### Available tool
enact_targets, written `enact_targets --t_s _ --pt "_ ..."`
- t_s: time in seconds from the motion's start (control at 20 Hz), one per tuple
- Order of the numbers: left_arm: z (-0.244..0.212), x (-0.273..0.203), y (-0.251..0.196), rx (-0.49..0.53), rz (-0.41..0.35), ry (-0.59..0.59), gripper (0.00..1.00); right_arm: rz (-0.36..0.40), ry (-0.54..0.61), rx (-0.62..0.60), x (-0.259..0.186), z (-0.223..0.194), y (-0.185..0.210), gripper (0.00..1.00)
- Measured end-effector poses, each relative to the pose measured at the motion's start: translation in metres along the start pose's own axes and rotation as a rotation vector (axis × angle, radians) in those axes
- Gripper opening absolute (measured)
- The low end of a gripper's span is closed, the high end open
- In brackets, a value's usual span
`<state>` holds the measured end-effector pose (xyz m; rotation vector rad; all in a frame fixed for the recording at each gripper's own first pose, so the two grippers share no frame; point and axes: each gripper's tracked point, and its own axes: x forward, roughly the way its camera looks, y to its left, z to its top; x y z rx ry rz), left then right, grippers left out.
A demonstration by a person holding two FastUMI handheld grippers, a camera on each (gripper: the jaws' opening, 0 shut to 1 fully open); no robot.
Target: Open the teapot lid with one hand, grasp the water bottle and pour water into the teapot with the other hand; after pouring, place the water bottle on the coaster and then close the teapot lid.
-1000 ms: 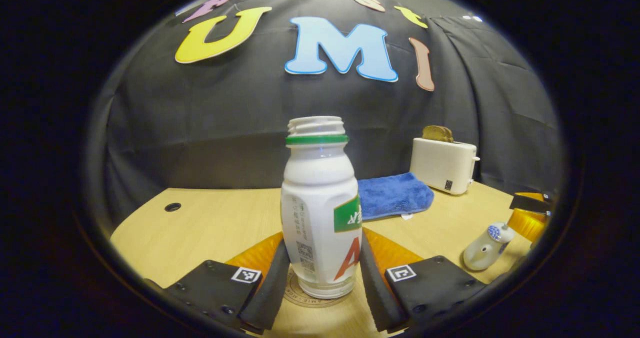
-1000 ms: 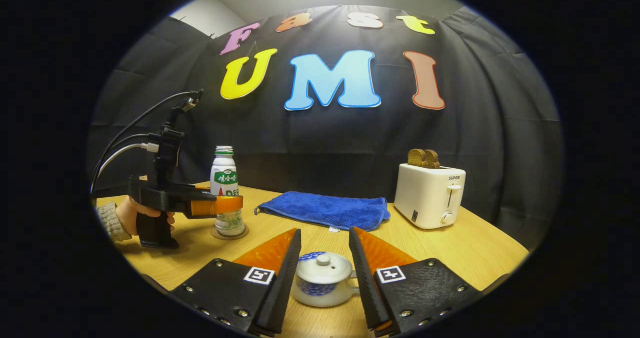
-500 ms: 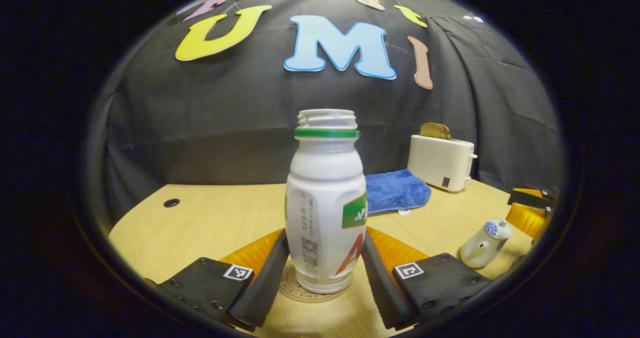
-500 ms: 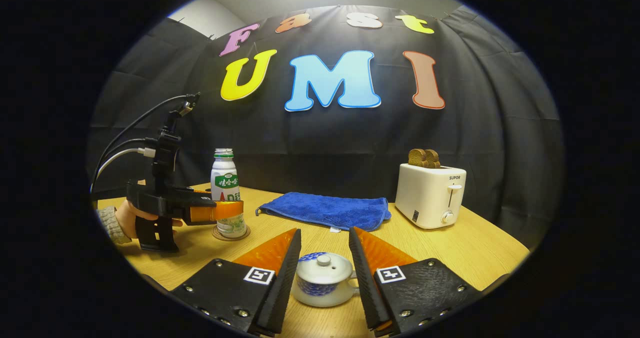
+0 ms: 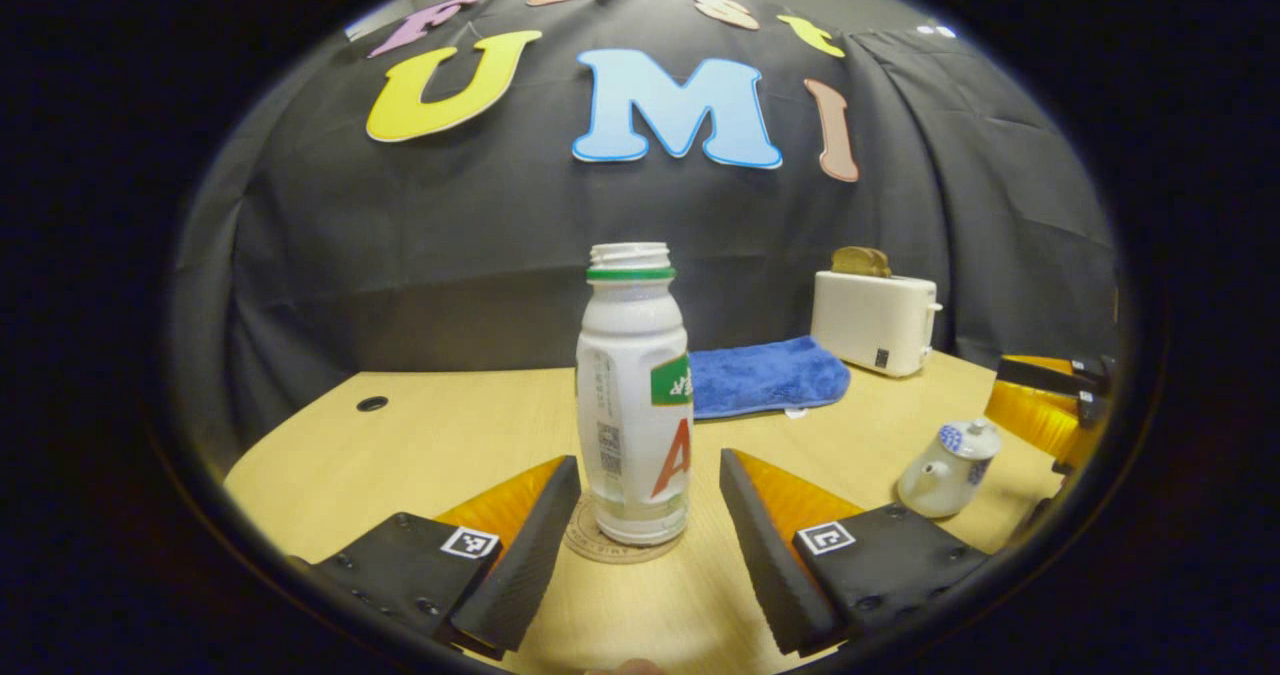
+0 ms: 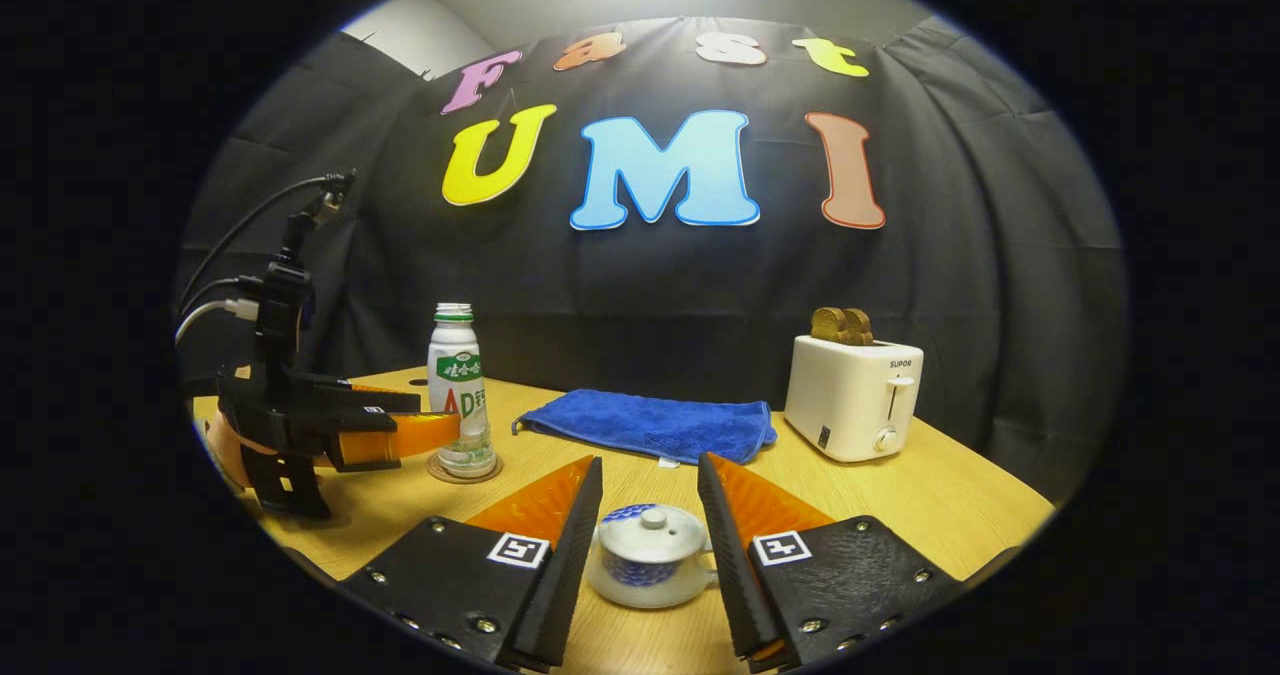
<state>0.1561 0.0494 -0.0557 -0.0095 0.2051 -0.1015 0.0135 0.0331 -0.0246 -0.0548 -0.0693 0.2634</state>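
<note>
white water bottle (image 5: pixel 634 405), uncapped, upright on round coaster (image 5: pixel 600 547) at lower centre of left gripper view, between parted fingers of left gripper (image 5: pixel 640 540), released and apart from both. lidded teapot (image 6: pixel 648 556) at bottom centre of right gripper view, on wooden table (image 6: pixel 950 500), between spread fingers of right gripper (image 6: pixel 648 545), ungrasped
</note>
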Motion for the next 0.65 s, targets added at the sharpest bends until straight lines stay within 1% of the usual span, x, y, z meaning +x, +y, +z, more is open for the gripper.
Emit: enact_targets --t_s 0.1,0.3,0.35,0.5,0.65 --pt "0.004 -0.020 -0.006 -0.007 0.002 -0.027 0.93 -0.015 -0.004 -0.019 -0.012 0.000 0.002 0.59" --pt "0.013 -0.066 -0.028 0.017 0.000 -0.095 0.93 -0.010 -0.017 -0.034 -0.040 -0.001 0.021 0.60" --pt "0.015 -0.079 -0.034 0.024 0.003 -0.114 0.97 -0.006 -0.019 -0.030 -0.047 -0.002 0.027 0.60" --pt "0.018 -0.108 -0.053 0.041 -0.006 -0.153 0.93 -0.002 -0.013 -0.021 -0.066 -0.004 0.038 0.60" --pt "0.014 -0.136 -0.065 0.045 0.013 -0.166 0.93 -0.028 -0.022 -0.002 -0.083 -0.001 0.041 0.60"
